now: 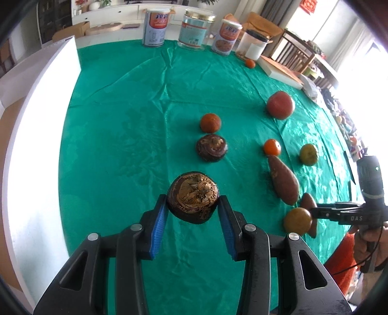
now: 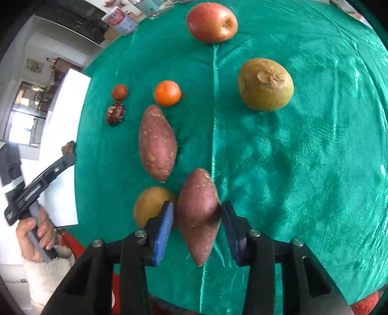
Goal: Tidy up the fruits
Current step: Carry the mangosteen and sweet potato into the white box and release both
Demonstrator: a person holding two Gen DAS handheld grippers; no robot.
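Observation:
My left gripper (image 1: 192, 202) is shut on a dark brown round bulb (image 1: 192, 200), with a blue pad on each side, over the green tablecloth (image 1: 121, 145). A second dark bulb (image 1: 211, 147) and an orange (image 1: 210, 122) lie just beyond it. My right gripper (image 2: 197, 209) is shut on a reddish sweet potato (image 2: 198, 215) at the near edge, with a yellow-green fruit (image 2: 149, 206) touching its left finger. Another sweet potato (image 2: 157, 143), an orange (image 2: 167, 93), a large yellow-green fruit (image 2: 265, 84) and a red apple (image 2: 211, 22) lie farther out.
Tins and jars (image 1: 195, 30) stand along the table's far edge, with a small orange (image 1: 250, 63) and a flat box (image 1: 278, 70) at the far right. A white board (image 1: 36, 121) borders the left side. Wooden chairs (image 1: 295, 55) stand beyond the table.

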